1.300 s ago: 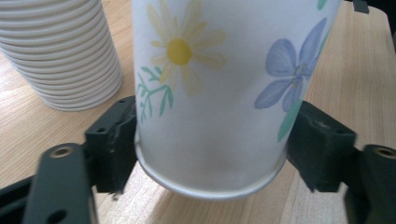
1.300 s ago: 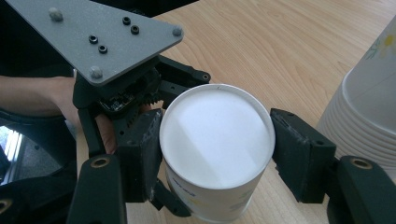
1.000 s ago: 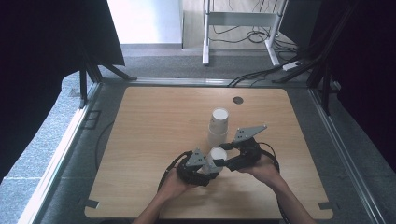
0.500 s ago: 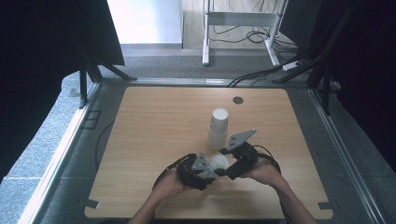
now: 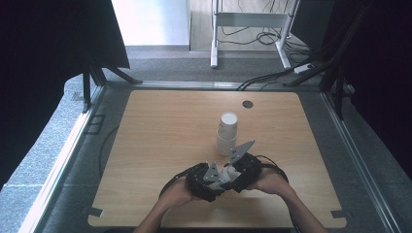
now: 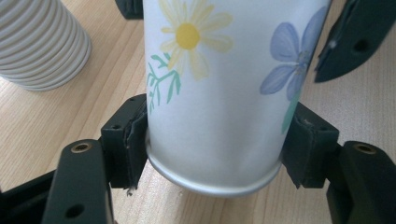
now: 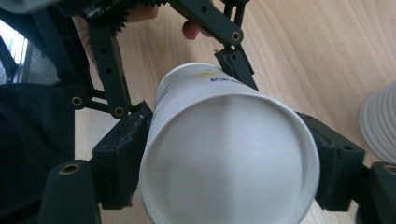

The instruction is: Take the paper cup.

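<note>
I work at a square table of pale wood (image 5: 165,131) with rounded corners; a small dark round disc (image 5: 248,104) sits near its far right edge. Around the table runs a low metal frame (image 5: 63,160), and under it lies grey carpet (image 5: 48,141). Black curtains (image 5: 43,58) hang on my left and on my right (image 5: 384,73), held by dark slanted struts (image 5: 104,73). Beyond the far edge, bright daylight falls on a pale patch of floor (image 5: 150,22). A white metal stand (image 5: 248,24) rises there, with black cables (image 5: 272,77) trailing across the carpet beneath it.
</note>
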A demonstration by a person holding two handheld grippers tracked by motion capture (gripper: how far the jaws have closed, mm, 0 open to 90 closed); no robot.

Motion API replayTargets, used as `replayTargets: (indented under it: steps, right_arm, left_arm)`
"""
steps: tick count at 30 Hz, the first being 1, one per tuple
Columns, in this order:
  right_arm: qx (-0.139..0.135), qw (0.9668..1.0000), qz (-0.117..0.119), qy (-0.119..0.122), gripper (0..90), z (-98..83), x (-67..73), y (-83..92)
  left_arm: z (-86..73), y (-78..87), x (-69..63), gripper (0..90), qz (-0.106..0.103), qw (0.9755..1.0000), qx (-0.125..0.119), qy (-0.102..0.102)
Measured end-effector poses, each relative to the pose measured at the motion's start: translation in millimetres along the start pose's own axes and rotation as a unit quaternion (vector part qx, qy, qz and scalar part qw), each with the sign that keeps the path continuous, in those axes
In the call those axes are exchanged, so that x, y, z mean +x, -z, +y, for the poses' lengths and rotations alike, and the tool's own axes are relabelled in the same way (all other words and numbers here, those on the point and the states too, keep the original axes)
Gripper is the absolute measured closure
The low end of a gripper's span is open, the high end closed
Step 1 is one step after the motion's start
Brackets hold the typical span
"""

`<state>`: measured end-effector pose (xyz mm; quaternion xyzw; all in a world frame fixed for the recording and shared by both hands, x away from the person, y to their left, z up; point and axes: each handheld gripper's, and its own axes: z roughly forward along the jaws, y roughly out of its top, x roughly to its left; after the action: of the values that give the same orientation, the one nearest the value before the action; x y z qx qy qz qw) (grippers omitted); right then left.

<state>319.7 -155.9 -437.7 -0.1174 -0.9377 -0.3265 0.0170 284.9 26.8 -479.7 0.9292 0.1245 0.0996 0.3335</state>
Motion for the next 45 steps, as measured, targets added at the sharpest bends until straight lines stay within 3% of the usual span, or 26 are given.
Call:
replayTargets:
  steps: [6,12,16,20,22,23,27,29,31,33,39,40,45]
  right_arm:
    - [0.008,0.9998,0.010,0.014,31.7,-0.2,0.9,-1.5]
    - [0.007,0.9998,0.012,0.013,34.9,-0.3,1.3,-0.2]
    - [-0.002,0.9999,0.013,0.005,36.7,0.1,0.8,2.7]
    - [-0.029,0.9995,0.011,-0.008,36.9,0.0,-1.6,8.4]
    - [-0.051,0.9985,0.011,-0.014,37.0,-1.3,-5.0,14.0]
    - [-0.059,0.9980,0.012,-0.020,37.0,-1.8,-5.8,15.8]
    - [-0.084,0.9959,0.015,-0.029,36.9,-3.3,-8.7,20.4]
    - [-0.107,0.9935,0.022,-0.030,37.0,-5.0,-11.4,23.4]
    - [-0.114,0.9925,0.025,-0.033,37.0,-5.5,-12.2,24.2]
    - [-0.133,0.9899,0.035,-0.036,37.0,-7.3,-14.4,25.9]
    - [-0.153,0.9861,0.054,-0.036,37.0,-9.6,-16.6,27.5]
    - [-0.160,0.9846,0.062,-0.034,37.0,-10.2,-17.1,28.0]
    - [-0.167,0.9829,0.073,-0.029,37.0,-10.4,-16.7,28.9]
  left_arm:
    - [1.3,-0.8,-1.8,32.1,-0.003,1.0000,0.004,-0.006]
    - [1.5,-0.9,-1.8,28.9,-0.011,0.9999,0.001,0.002]
    - [1.4,1.6,1.0,24.0,-0.016,0.9996,-0.015,0.015]
    - [-0.1,6.8,6.4,15.2,-0.026,0.9981,-0.042,0.036]
    - [-1.1,10.4,9.5,13.3,-0.032,0.9964,-0.060,0.050]
    - [-2.4,14.9,12.8,13.4,-0.038,0.9943,-0.078,0.062]
    - [-4.2,20.2,16.2,13.4,-0.038,0.9918,-0.098,0.072]
    - [-6.3,25.2,19.2,13.9,-0.044,0.9879,-0.123,0.084]
    - [-6.9,26.6,20.1,14.3,-0.046,0.9869,-0.129,0.086]
    - [-8.1,29.0,21.4,14.9,-0.053,0.9847,-0.141,0.087]
    - [-11.2,32.5,23.2,17.7,-0.072,0.9789,-0.171,0.085]
    - [-12.5,33.2,24.0,19.3,-0.077,0.9770,-0.180,0.085]
    - [-15.0,34.4,25.4,22.8,-0.087,0.9734,-0.196,0.083]
